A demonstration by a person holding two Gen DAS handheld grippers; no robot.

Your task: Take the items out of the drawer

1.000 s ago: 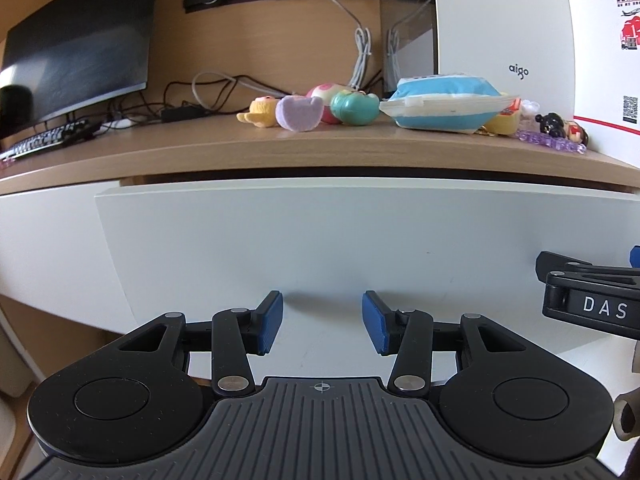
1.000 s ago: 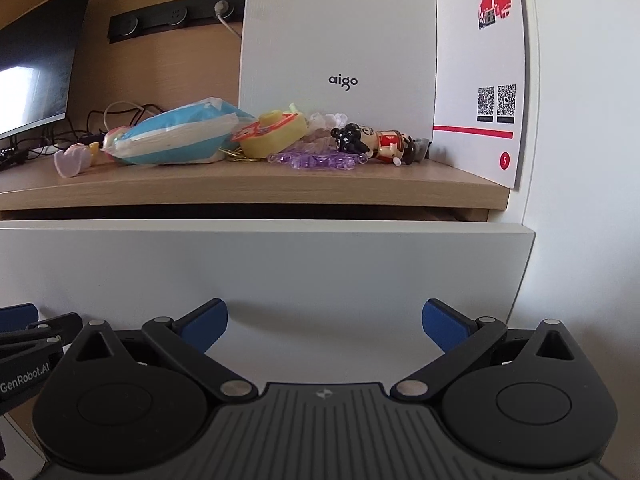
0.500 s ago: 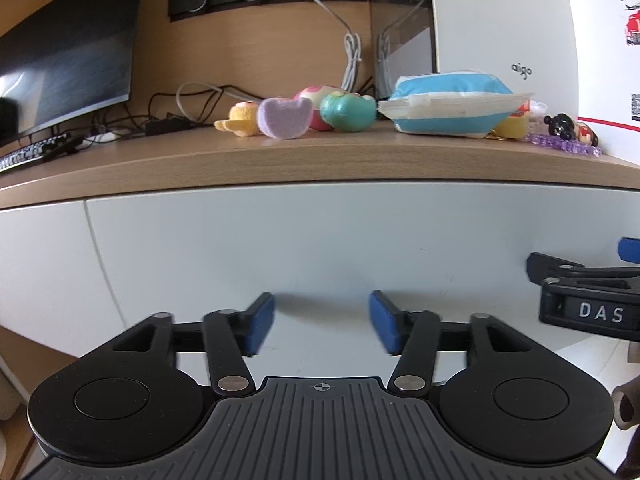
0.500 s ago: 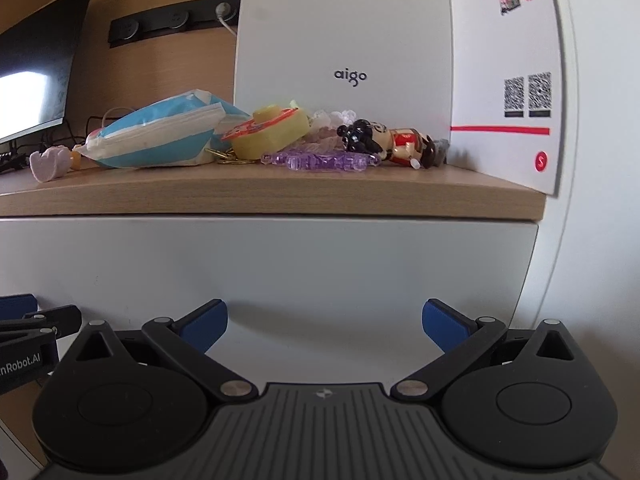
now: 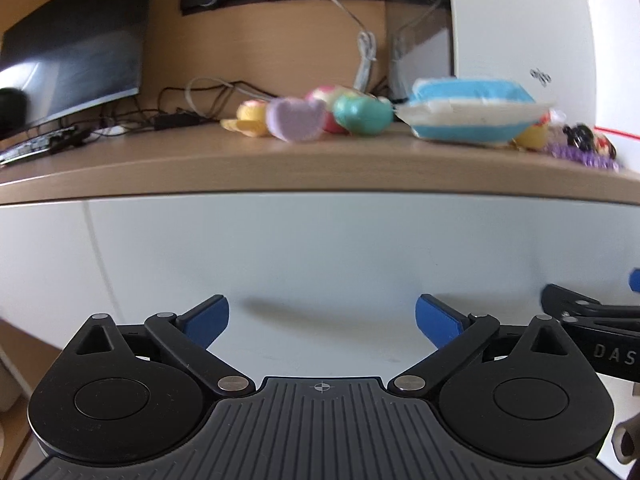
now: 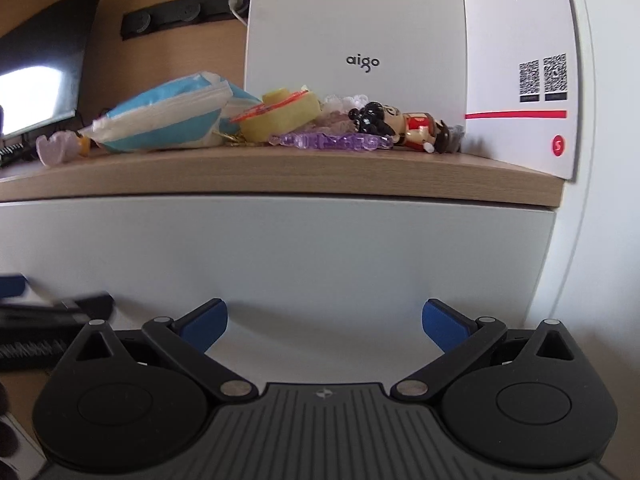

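Your left gripper (image 5: 322, 316) is opening, its blue pads (image 5: 208, 318) already spread far apart, and nothing sits between them. It holds nothing; you cannot tell if the pad tips touch the white front ahead or stop just short of it. Your right gripper (image 6: 324, 320) is spread wide too, with an empty gap between its blue pads (image 6: 444, 326), and it holds nothing. It sits just beside your left one, so each camera catches a bit of the other at its edge. Both grippers point at the white drawer (image 5: 320, 248), which is shut flat under the edge of the wooden tabletop (image 5: 280, 168). Up on the tabletop is a row of small things: a purple heart toy (image 5: 296, 120), a green toy (image 5: 362, 114) and a yellow toy (image 5: 250, 118) close together. Next to them lies a blue and white pack (image 6: 168, 120), then a yellow roll (image 6: 284, 114), a purple chain (image 6: 332, 141) and a little doll (image 6: 400, 124) lying on its side. Behind them stands a white box (image 6: 360, 40) with a word on it. Far to the left are a dark screen (image 5: 76, 56) and a keyboard (image 5: 36, 146).
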